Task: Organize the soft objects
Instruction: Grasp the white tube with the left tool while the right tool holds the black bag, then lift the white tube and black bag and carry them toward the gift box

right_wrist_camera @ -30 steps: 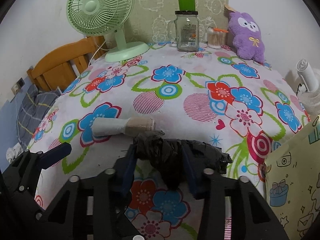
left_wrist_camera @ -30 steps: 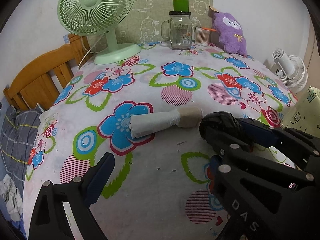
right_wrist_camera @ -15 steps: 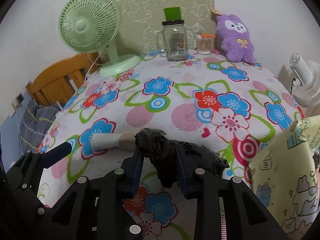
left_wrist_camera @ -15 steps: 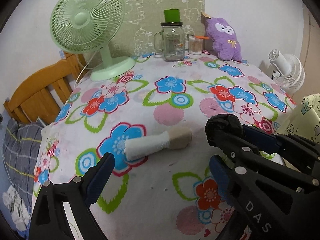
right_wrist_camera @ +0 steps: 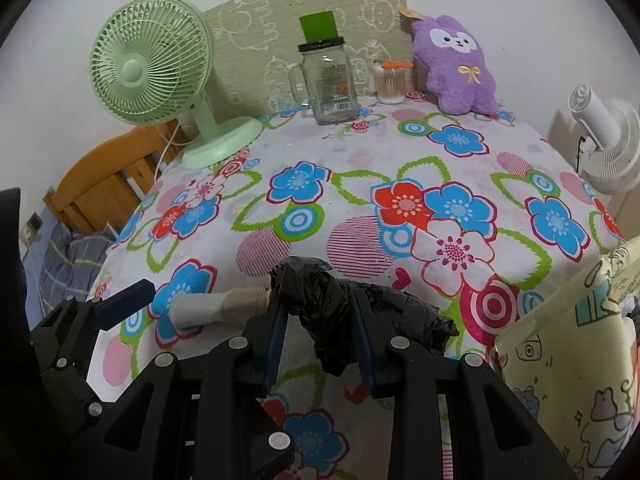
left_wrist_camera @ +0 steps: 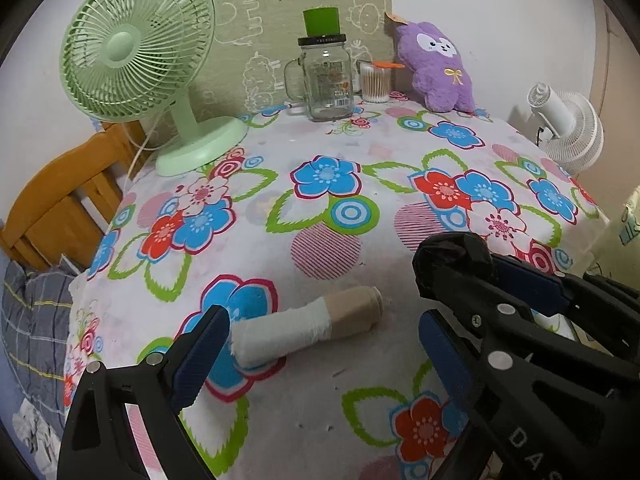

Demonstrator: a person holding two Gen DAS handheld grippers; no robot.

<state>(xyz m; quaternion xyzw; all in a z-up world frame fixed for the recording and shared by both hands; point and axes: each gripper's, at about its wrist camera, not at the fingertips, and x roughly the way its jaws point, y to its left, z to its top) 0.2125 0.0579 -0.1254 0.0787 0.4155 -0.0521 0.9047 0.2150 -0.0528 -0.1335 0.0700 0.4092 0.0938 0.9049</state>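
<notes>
The right gripper (right_wrist_camera: 318, 320) is pinching a crumpled black bag (right_wrist_camera: 320, 300) between its blue-padded fingers, low in the middle of the right wrist view, above the flowered tablecloth (right_wrist_camera: 360, 168). The left gripper (left_wrist_camera: 324, 344) is standing wide apart at the bottom of the left wrist view, gripping nothing. A rolled white and beige sock (left_wrist_camera: 308, 326) is lying on the cloth between its fingers. A purple plush toy (left_wrist_camera: 438, 68) is sitting at the upper right, beside a glass jar (left_wrist_camera: 326, 80).

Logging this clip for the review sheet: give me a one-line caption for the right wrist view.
Right gripper shut on a black bag above the floral tablecloth, with a rolled sock lying just left.
</notes>
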